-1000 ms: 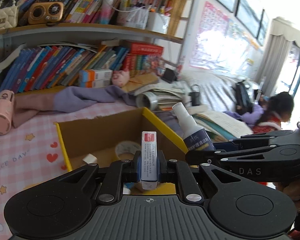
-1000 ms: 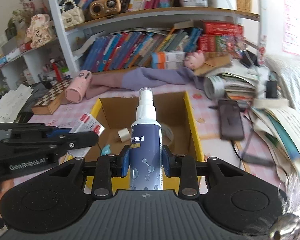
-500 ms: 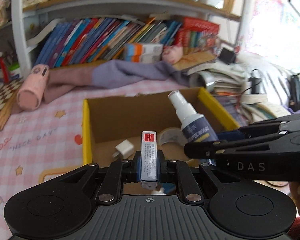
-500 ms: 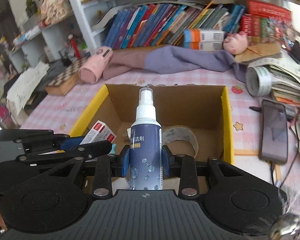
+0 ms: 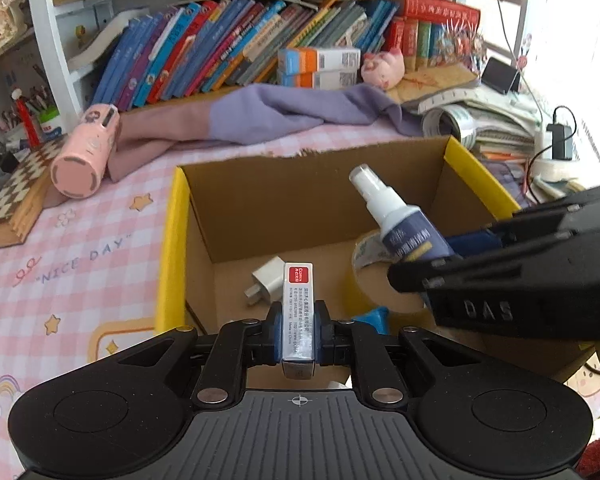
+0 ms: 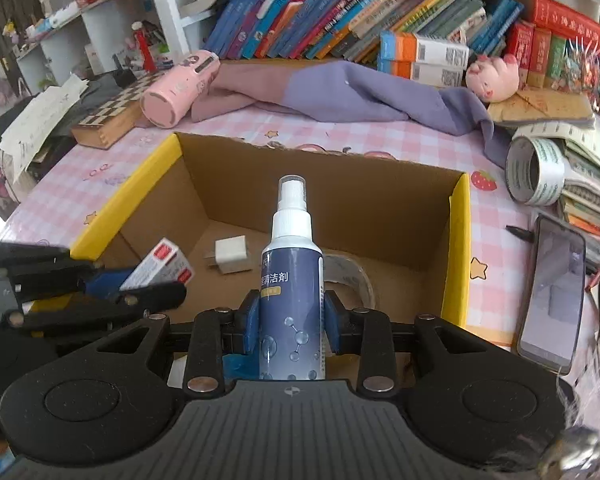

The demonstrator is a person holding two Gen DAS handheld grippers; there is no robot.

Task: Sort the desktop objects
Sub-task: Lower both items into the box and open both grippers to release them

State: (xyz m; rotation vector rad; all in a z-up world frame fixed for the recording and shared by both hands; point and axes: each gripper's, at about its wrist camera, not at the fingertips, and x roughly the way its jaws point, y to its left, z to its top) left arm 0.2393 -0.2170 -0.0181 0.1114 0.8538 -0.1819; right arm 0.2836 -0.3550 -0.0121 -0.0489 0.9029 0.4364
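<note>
1. Over the cardboard box (image 6: 458, 248) near the tabletop's middle, the left gripper (image 5: 298, 326) has its jaws clamped on a small carton (image 5: 298, 312), poised for dropping in.
2. The right gripper (image 6: 292, 320) grips a spray bottle (image 6: 292, 276) likewise.

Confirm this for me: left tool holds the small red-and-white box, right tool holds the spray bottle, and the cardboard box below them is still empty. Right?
Not quite. The cardboard box is not empty: the right wrist view shows a white charger plug and a tape roll on its floor. The rest stands: the left tool grips the small box, the right tool the spray bottle.
</note>
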